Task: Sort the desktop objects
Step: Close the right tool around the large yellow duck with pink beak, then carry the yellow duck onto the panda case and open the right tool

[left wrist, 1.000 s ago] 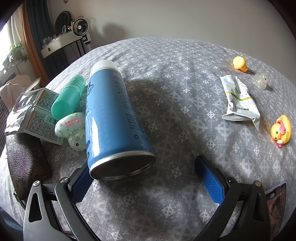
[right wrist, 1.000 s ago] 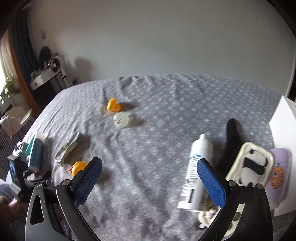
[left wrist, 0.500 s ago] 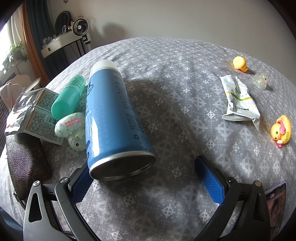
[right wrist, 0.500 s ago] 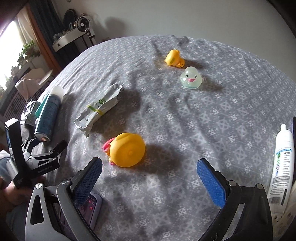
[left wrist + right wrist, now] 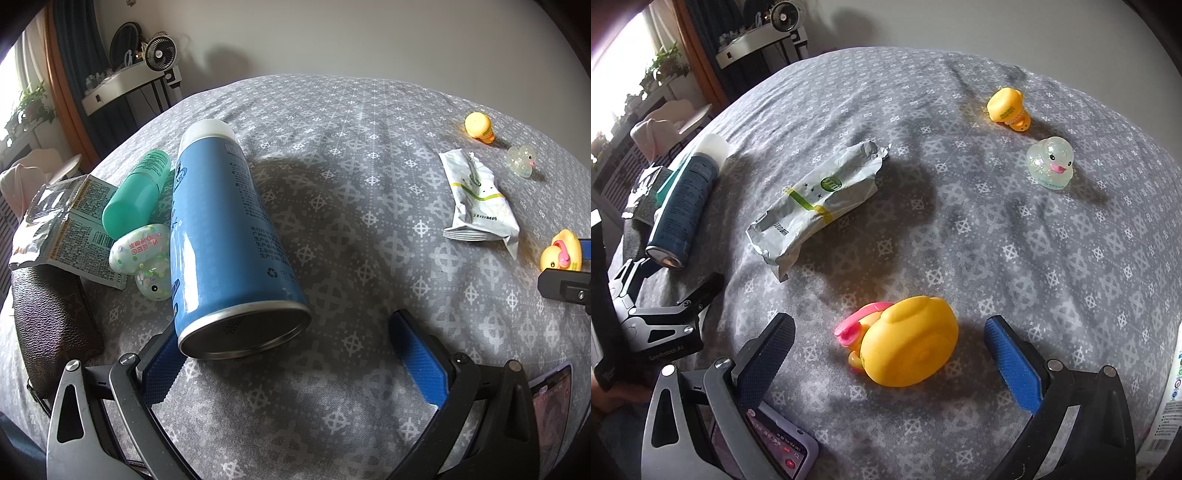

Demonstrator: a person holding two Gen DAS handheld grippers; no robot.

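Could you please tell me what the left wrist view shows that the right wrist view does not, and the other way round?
Only the left wrist view clearly shows the speckled egg toy, the small glitter toy and the brown pouch left of the blue spray can. Only the right wrist view shows the phone and the white bottle at the right edge. Both show the can, the foil packet, the large yellow duck, the small yellow duck, the clear duck and the grey patterned cloth.
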